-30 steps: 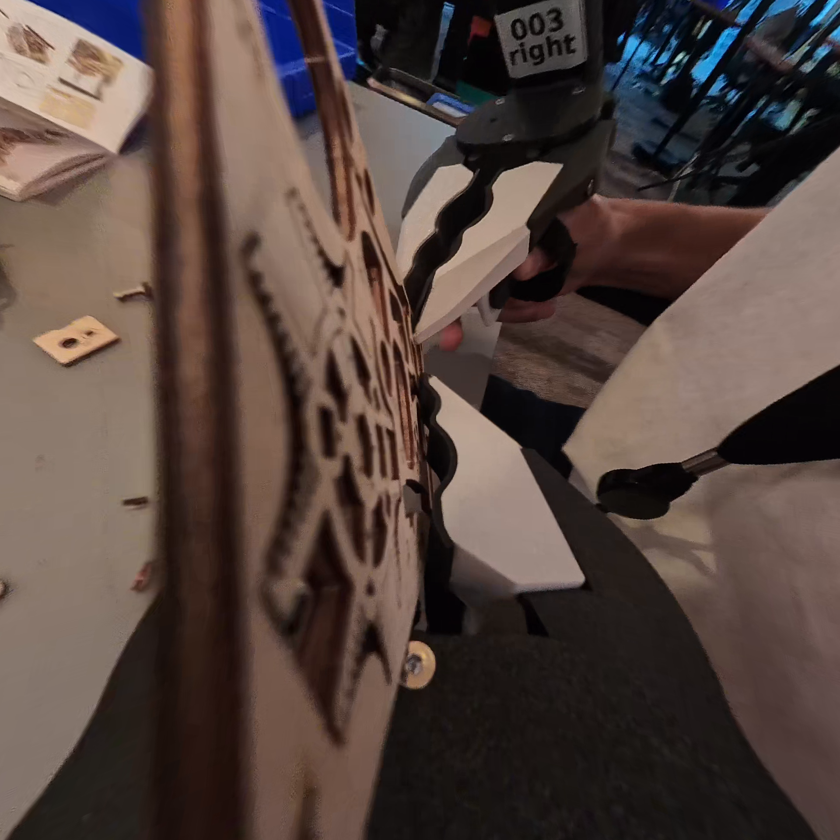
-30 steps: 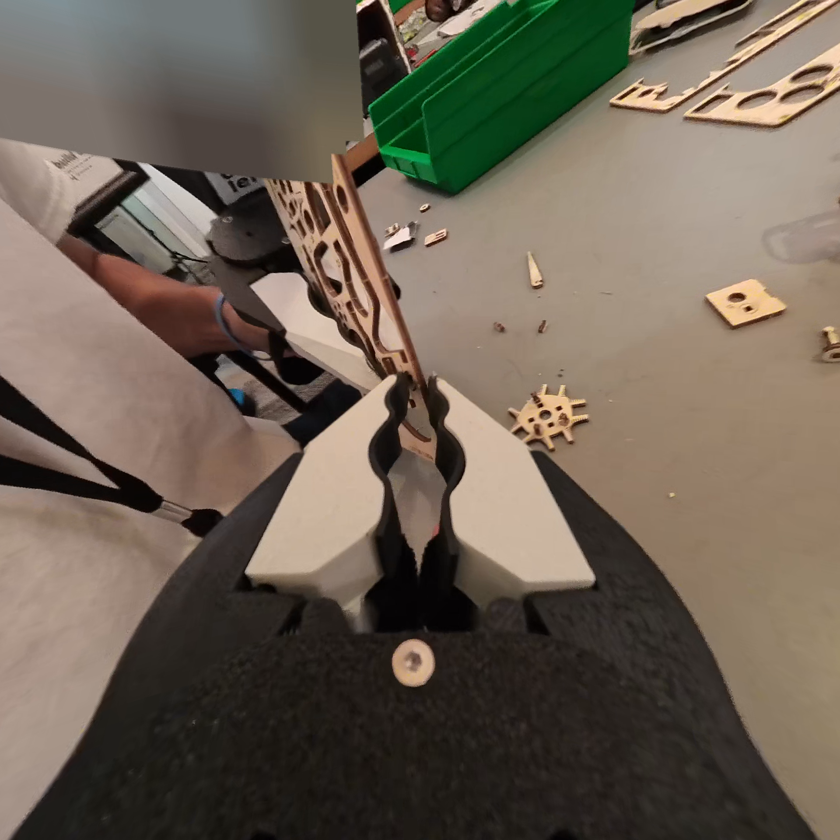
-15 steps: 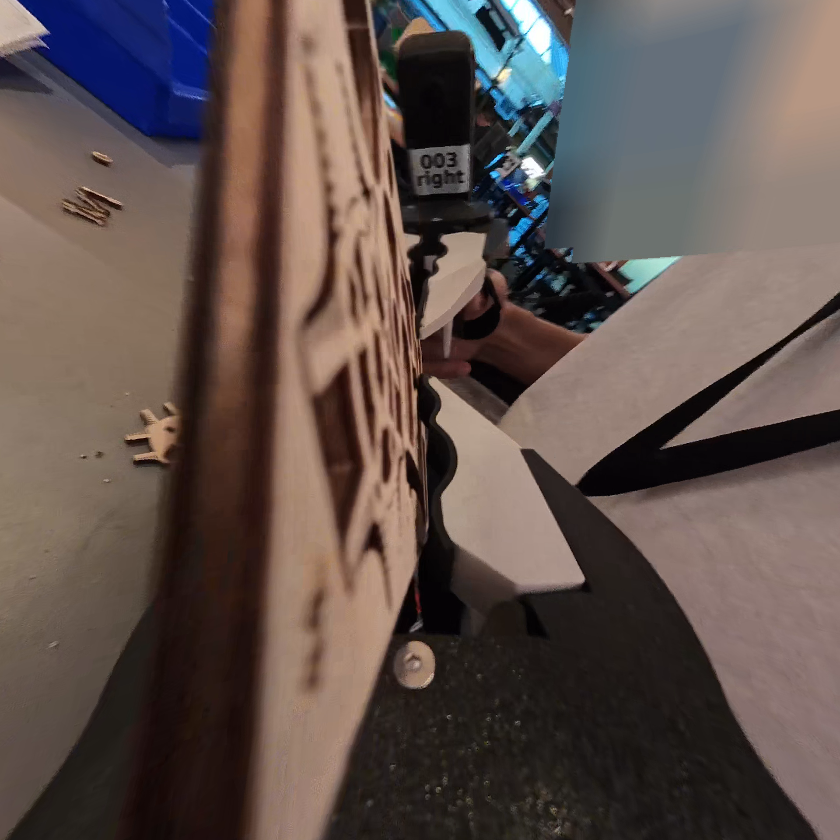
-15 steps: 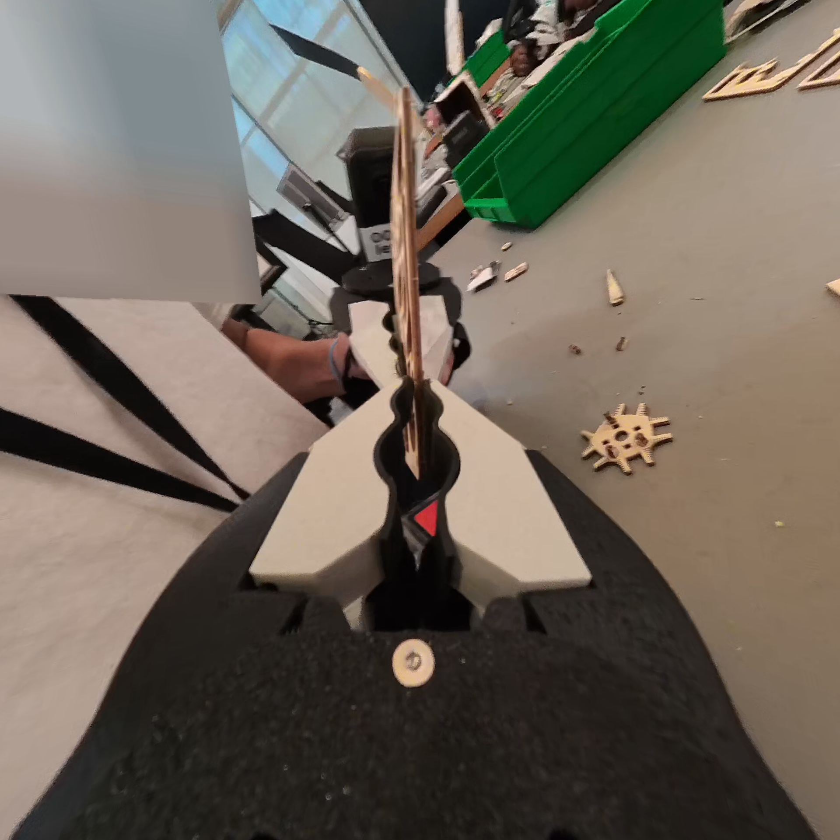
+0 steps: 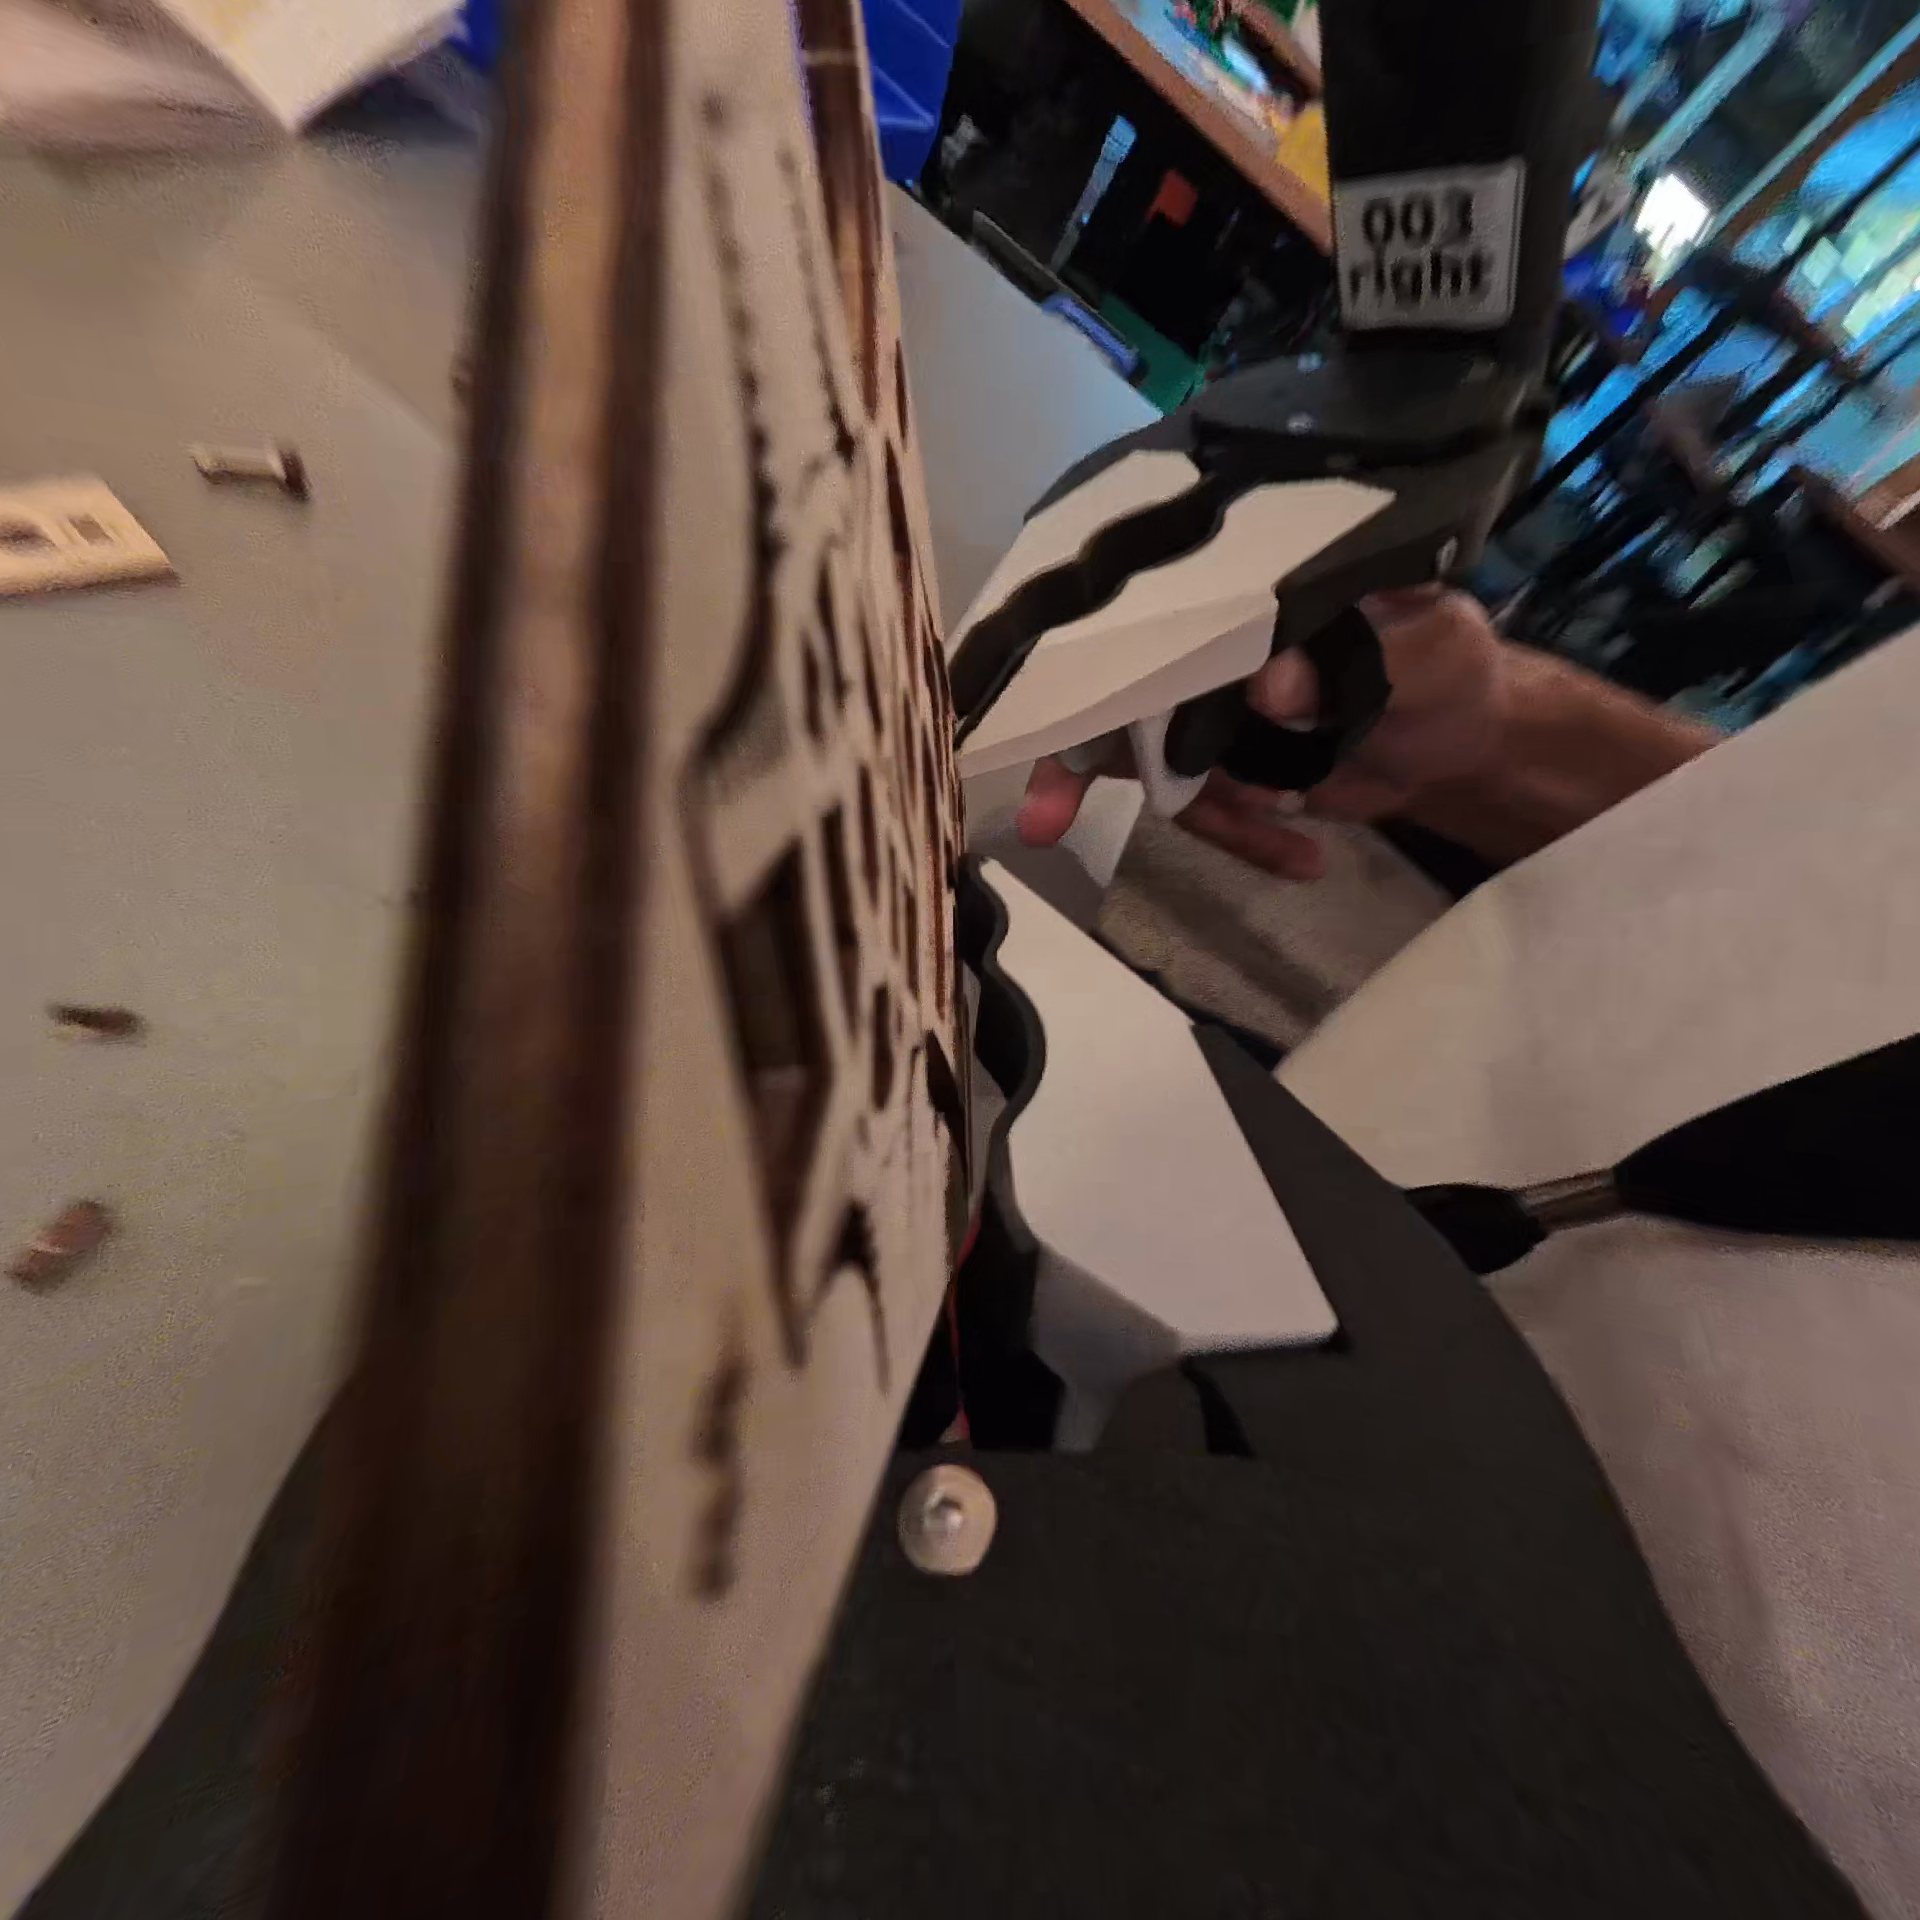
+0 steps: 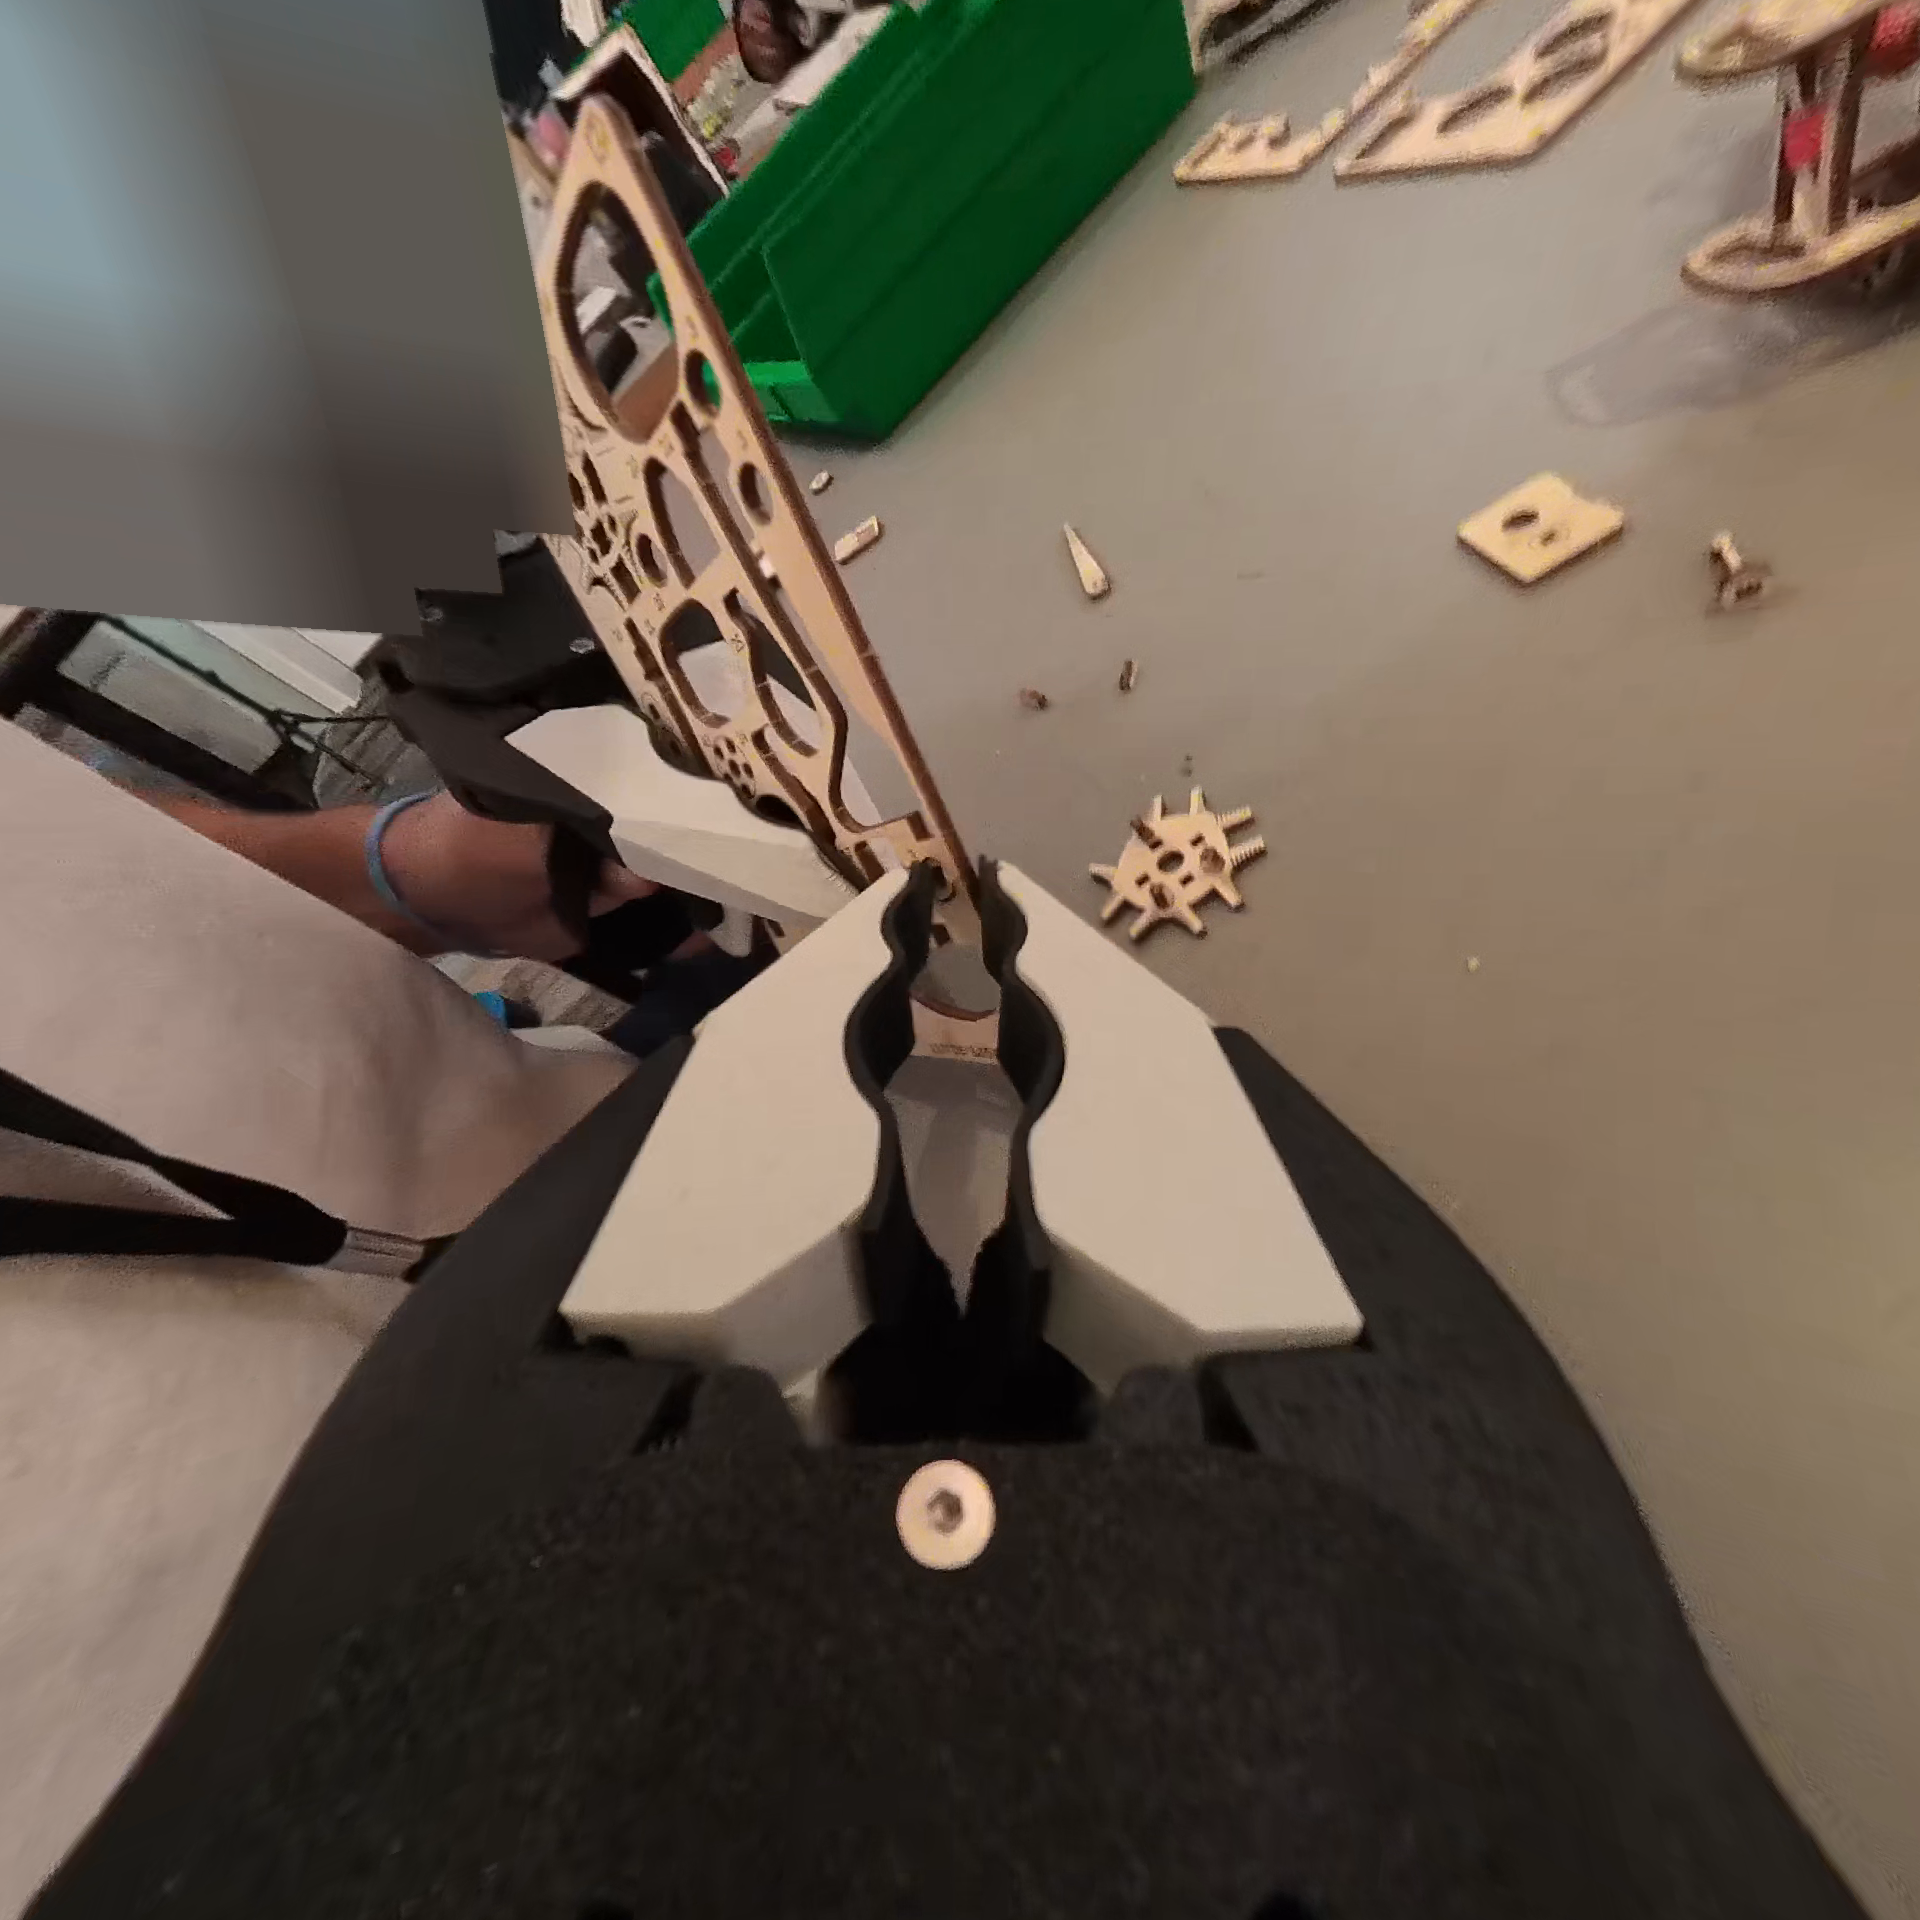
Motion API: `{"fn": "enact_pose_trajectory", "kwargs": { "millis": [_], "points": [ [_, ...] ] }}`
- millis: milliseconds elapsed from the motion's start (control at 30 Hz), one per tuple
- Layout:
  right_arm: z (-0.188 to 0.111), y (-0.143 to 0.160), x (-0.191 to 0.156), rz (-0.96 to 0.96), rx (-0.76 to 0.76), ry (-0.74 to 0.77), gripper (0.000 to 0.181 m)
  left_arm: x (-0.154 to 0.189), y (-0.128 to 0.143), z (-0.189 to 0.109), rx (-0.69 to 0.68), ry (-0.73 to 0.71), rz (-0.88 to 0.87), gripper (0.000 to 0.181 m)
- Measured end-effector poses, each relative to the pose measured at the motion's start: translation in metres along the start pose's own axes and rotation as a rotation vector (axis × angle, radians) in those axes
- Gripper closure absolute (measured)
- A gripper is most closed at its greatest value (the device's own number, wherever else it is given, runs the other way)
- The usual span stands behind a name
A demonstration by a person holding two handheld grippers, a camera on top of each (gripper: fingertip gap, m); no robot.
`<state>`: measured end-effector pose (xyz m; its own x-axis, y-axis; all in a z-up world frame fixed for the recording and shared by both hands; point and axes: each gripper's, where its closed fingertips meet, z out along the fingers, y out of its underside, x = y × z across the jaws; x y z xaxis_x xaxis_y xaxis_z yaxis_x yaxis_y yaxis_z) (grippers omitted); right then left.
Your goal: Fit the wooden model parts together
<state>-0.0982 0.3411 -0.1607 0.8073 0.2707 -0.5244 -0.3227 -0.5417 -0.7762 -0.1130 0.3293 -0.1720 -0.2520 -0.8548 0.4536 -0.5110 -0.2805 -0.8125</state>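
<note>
A flat laser-cut wooden panel (image 5: 644, 935) with many cut-outs fills the left of the left wrist view, very close and blurred. My left gripper (image 5: 961, 904) is shut on it; only the right finger (image 5: 1122, 1143) shows, the other is hidden behind the panel. My right gripper (image 6: 951, 883) is shut on the panel's (image 6: 707, 582) lower tip, and the panel rises away, leaning left. The right gripper also shows in the left wrist view (image 5: 966, 707), clamped on the panel's far edge. The left gripper (image 6: 665, 790) shows behind the panel in the right wrist view.
On the grey table (image 6: 1455, 1039) lie a gear-shaped wooden piece (image 6: 1174, 868), a square wooden plate (image 6: 1538, 525), small offcuts, flat wooden frames (image 6: 1455, 104) and a part-built wooden model (image 6: 1818, 156). A green bin (image 6: 935, 208) stands behind. A blue bin (image 5: 904, 83) and booklet (image 5: 260, 42) are on the left side. Both grippers' tips are close together, under 4 cm apart.
The panel, seen edge-on half a second ago in the right wrist view, now leans left with its face showing. Both grippers stay shut on it while the views swing.
</note>
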Motion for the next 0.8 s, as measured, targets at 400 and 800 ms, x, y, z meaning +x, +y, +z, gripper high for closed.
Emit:
{"fn": "enact_pose_trajectory", "kwargs": {
  "millis": [400,800],
  "points": [
    [-0.018,0.050,0.015,-0.025,-0.139,0.292,0.181,0.012,0.044,0.022,0.045,0.075,-0.495,0.181],
    [0.000,0.057,0.020,-0.101,-0.237,0.323,0.181,0.006,0.048,0.027,-0.049,0.019,-0.504,0.180]
  ]
}}
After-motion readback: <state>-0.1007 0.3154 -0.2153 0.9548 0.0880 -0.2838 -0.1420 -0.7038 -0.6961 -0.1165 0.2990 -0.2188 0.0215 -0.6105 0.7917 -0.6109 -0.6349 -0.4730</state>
